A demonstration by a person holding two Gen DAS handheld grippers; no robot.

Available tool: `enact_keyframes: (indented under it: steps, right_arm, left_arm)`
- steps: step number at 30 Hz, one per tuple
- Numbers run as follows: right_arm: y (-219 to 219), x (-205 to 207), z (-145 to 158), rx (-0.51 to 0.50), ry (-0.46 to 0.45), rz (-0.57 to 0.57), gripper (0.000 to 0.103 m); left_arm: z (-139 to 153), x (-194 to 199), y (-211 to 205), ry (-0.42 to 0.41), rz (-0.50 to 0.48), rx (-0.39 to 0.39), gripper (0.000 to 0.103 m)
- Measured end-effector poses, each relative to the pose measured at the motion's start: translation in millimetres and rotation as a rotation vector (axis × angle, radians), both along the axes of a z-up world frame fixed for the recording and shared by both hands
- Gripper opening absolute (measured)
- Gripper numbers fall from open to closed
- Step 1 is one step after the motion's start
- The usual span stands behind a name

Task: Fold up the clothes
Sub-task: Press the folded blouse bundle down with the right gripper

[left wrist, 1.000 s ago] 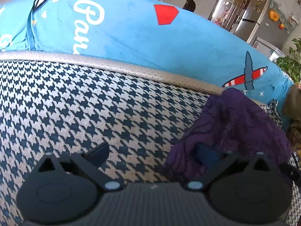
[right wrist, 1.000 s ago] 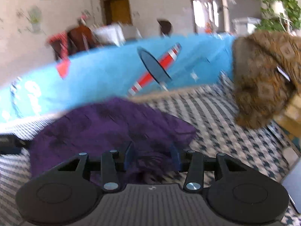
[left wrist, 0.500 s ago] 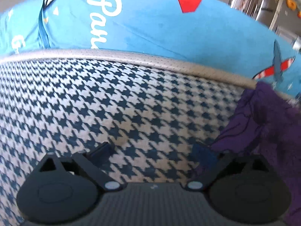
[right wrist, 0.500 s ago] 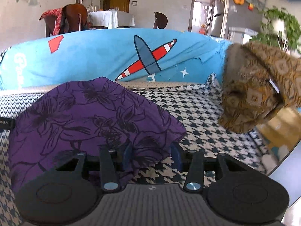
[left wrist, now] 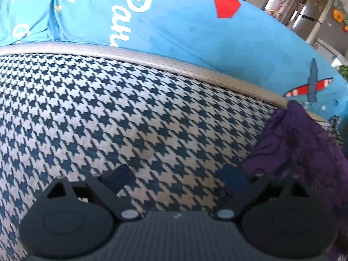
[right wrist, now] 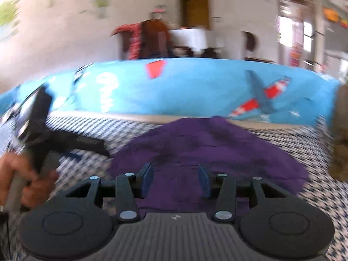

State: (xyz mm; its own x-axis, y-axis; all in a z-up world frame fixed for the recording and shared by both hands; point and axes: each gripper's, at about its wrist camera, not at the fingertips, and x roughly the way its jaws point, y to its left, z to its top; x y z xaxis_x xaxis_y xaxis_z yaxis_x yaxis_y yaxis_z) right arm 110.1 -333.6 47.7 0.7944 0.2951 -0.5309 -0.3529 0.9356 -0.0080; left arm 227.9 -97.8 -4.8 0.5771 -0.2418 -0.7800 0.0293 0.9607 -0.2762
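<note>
A purple flower-print garment lies bunched on the houndstooth seat cushion. My right gripper hangs over the garment's near edge. Its jaws stand partly apart, purple cloth shows in the gap, and no pad presses on it. In the left wrist view the garment lies at the right. My left gripper is open wide over bare cushion, its right finger just beside the cloth's edge. The right wrist view is blurred.
A blue printed cover drapes the sofa back behind the seat. A brown patterned bundle sits at the seat's right end. A hand holding the left gripper's handle shows at the left. Tables and chairs stand in the room beyond.
The left gripper slid left off the purple garment onto bare cushion. The right wrist view swung left, so the garment is centred, the brown bundle is at the edge, and the left hand shows.
</note>
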Motion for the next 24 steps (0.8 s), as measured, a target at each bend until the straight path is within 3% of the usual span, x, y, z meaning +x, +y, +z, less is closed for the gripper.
enact_keyframes:
  steps: [5,12,19,24]
  right_arm:
    - [39.8,-3.7,-20.0,-0.105,0.02,0.112,0.045]
    - [52.4,-0.7,-46.0,-0.282,0.023,0.126,0.045]
    - [28.0,8.2,-46.3,-0.196,0.073,0.067,0.045]
    - [27.0,7.8,-47.8,-0.195,0.068,0.074,0.045]
  left_arm:
    - [5.0,-2.8,2.9,0.005,-0.089,-0.05,0.096]
    - [4.7,-6.4,0.9,0.021,-0.176,-0.088,0.096]
    - [-6.0,-8.2,-14.3,0.025,-0.214,-0.051,0.098]
    - [-9.4,-11.3,-25.4,-0.042,-0.172,0.063,0.1]
